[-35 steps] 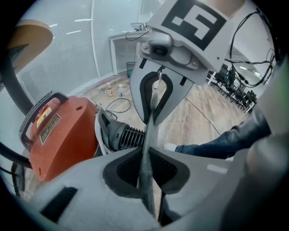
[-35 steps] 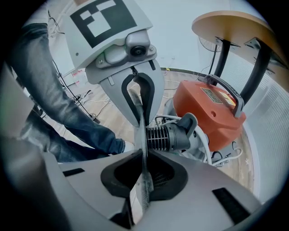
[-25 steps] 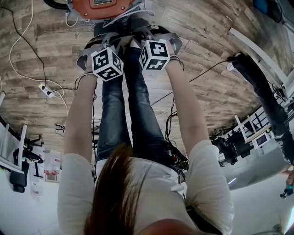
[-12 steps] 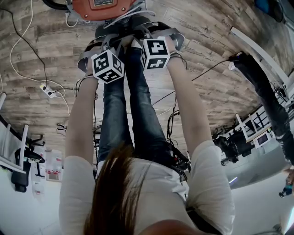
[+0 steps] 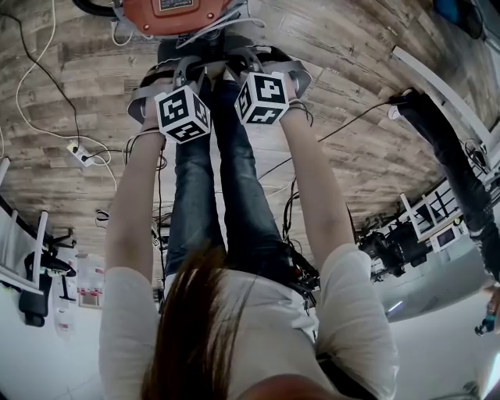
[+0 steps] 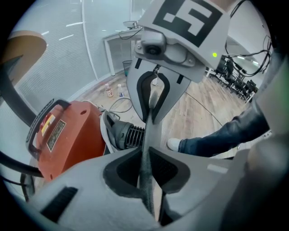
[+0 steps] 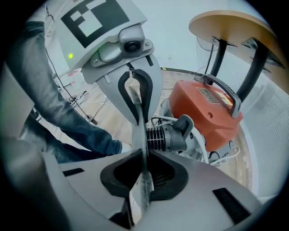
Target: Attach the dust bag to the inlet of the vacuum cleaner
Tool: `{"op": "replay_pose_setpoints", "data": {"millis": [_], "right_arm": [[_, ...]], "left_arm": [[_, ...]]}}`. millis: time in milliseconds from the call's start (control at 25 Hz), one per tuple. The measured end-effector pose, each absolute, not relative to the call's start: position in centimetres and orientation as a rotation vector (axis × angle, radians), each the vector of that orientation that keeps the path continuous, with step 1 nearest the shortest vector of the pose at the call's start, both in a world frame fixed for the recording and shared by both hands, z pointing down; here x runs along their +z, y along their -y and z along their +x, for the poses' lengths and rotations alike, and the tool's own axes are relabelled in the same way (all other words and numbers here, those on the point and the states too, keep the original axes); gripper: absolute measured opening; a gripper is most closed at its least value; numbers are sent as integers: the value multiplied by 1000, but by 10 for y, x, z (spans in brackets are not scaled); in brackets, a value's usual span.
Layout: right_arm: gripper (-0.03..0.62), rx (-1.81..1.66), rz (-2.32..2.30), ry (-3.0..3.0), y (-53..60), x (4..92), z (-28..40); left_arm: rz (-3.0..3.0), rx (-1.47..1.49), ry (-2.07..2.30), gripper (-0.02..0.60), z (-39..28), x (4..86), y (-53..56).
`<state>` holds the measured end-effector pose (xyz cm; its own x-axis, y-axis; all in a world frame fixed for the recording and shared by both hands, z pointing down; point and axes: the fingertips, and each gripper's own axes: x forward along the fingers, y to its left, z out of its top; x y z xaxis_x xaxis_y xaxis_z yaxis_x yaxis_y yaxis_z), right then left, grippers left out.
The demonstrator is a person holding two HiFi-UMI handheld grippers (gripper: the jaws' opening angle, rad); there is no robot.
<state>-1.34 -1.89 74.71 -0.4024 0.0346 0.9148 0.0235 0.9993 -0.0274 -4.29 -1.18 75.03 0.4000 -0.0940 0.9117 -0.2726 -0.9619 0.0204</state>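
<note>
**Two tools are holding the dust bag, but it is not looking fixed on yet**

Wooden floor [image 5: 367, 101] is lying under everything. The orange vacuum cleaner [image 5: 176, 12] is sitting on it, just past the person's legs [image 5: 226, 195]. The left tool [image 6: 145, 151] and the right tool [image 7: 144, 151] are pointing down toward it, side by side and close together. Each tool is squeezing shut on the dust bag [image 6: 151, 135]. The bag is showing only as a thin grey strip of cloth, stretching from one tool to the other. Nothing else is sitting in their grip.

The dark ribbed inlet [image 7: 167, 135] is sticking out of the side of the vacuum cleaner, just behind that strip. The bag is hanging very near it, but whether it is touching the inlet is not showing clearly.

So the picking-up part is looking done. Both tools are holding the bag up, and it is hanging in about the right spot. The main job is waiting, I am guessing. The bag's opening is needing to go around the inlet and get pushed on snugly. After that, both tools are needing to let go.
</note>
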Motion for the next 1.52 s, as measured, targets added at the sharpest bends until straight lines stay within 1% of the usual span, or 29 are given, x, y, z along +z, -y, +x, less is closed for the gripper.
{"op": "replay_pose_setpoints", "data": {"millis": [360,600,920,1200,1520], "right_arm": [[52,66,15,1983,26,748,-14],[54,-21,-69,1963,31,750,-12],[58,-55,-194,1950,36,753,-13],[64,37,-39,1983,38,753,-11],[64,102,103,2003,35,752,-9]], "left_arm": [[2478,1611,300,66,-45,753,24],[2424,1550,396,64,-42,753,23],[2389,1483,483,66,-42,755,25],[2396,1490,440,71,-40,757,29],[2478,1569,296,77,-39,756,34]]}}
